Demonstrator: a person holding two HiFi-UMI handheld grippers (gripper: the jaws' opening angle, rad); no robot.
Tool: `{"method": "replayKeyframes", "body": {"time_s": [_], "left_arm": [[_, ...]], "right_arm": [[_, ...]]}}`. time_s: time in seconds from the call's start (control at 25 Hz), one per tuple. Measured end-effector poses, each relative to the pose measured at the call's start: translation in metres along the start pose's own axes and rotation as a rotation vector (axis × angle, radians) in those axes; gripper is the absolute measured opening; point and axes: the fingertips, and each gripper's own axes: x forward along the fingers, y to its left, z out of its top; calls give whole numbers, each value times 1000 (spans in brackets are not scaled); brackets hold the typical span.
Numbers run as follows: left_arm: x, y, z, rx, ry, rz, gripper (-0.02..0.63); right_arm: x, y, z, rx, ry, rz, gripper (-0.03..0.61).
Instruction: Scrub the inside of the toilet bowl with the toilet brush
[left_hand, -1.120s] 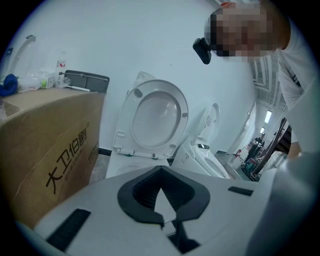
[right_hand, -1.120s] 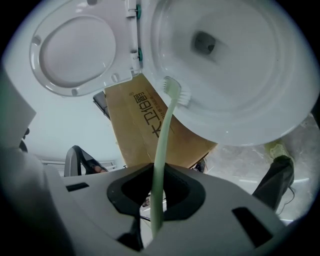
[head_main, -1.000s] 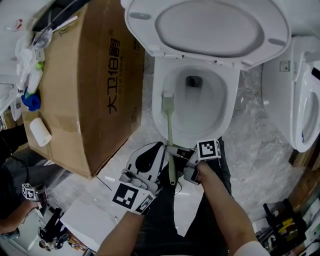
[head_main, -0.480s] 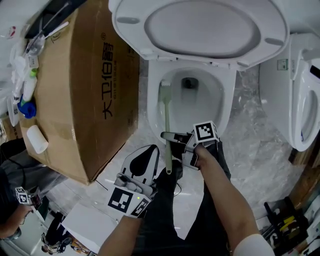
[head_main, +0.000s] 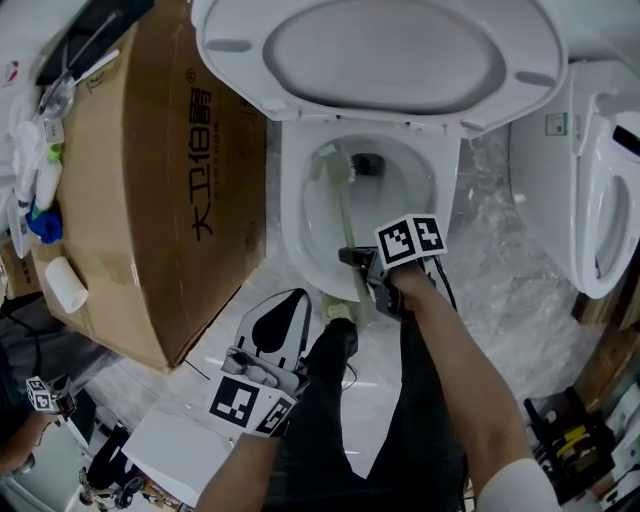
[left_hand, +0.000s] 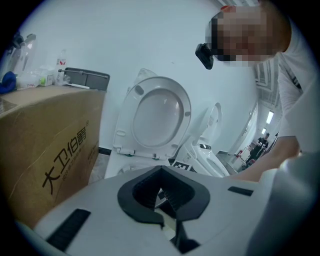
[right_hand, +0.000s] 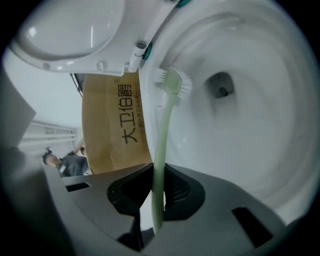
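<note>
I am pinching the toilet brush (right_hand: 161, 145) by its handle between the jaws of my right gripper (right_hand: 157, 195). Its bristles are lying against the toilet bowl (head_main: 300, 250) wall, at nine o'clock from the drain (head_main: 366, 163). My left gripper (left_hand: 161, 192) is idling, jaws pressed together on nothing. I judge the scrubbing under way, with the three o'clock side probably left to do.

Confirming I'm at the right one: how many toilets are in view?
2. One toilet straight ahead, brush in its bowl; a second toilet at the right edge. Others may be hidden.
</note>
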Motion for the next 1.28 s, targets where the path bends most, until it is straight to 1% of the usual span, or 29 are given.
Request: {"method": "replayKeyframes", "body": {"time_s": [0.08,0.16,0.24,0.32,0.4,0.52,0.68,0.88,1.08,1.28], "left_arm": [[1,-3,1,-6,-6,-2,8],[1,-5,4,-12,-16,-4,8],[-1,-5,8,-17,-27,-4,8],[-5,-3,11,-24,-40,-1,8],[-10,1,13,-32,-53,5,8],[-18,8,14,-45,-68,17,8],[-25,16,14,-60,-81,25,8],[-28,20,13,-71,-89,27,8],[-31,20,15,-73,-100,14,8],[-33,16,15,-83,-111,2,8]], "right_arm": [[-18,-20,3,-118,63,-181,51],[-40,-35,11,-212,107,-320,51],[-58,-44,22,-264,126,-401,51],[-72,-51,28,-289,137,-447,51],[-80,-55,28,-289,150,-457,51],[-88,-54,29,-284,163,-441,52],[-100,-53,37,-295,152,-455,51],[-110,-61,37,-284,137,-506,51],[-129,-68,31,-236,108,-531,51],[-142,-71,18,-148,63,-540,51]]}}
